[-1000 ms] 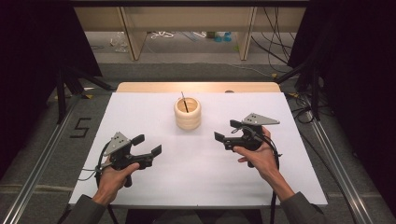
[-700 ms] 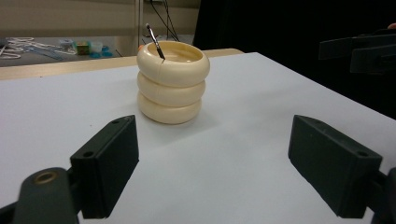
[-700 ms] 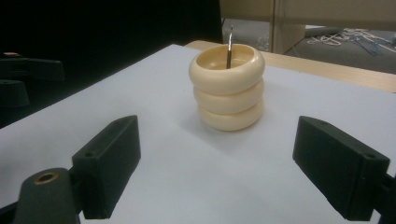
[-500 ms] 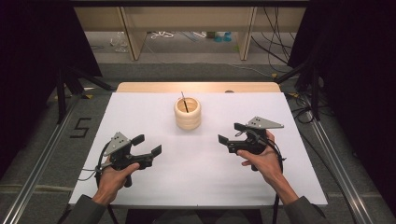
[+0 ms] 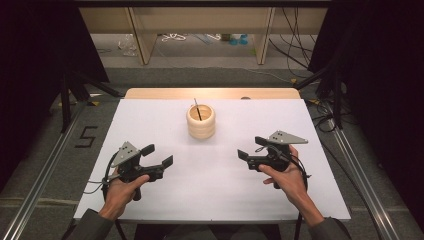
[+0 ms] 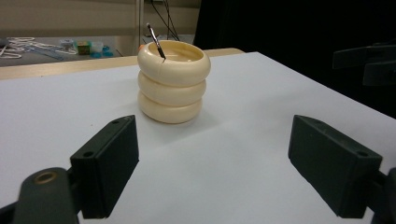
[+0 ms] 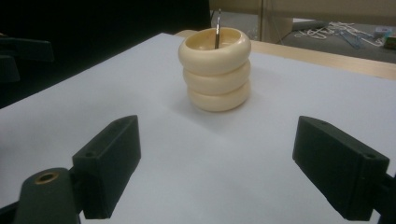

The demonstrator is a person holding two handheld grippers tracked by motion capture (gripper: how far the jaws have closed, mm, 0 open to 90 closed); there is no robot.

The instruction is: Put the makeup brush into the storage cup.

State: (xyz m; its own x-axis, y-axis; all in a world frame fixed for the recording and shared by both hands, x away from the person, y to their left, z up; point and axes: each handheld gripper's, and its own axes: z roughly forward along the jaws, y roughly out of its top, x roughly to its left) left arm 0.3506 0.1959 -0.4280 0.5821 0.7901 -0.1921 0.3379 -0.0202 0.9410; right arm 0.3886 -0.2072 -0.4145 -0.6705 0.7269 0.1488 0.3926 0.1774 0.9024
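Cream ribbed holder (image 5: 201,122) with a thin stick (image 5: 198,109) in it stands mid-table, well ahead of both grippers. Left gripper (image 5: 161,157) and right gripper (image 5: 250,147) have jaws wide apart, empty. Best to steady the holder with one and pinch the stick near its top.

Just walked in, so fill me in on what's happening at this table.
A person sits at a white table with a gripper in each hand. The left gripper and right gripper are both open and hold nothing. Both point toward a cream ribbed holder that stands apart from them, farther back on the table. A thin dark stick leans inside it. Nothing has been grasped yet.
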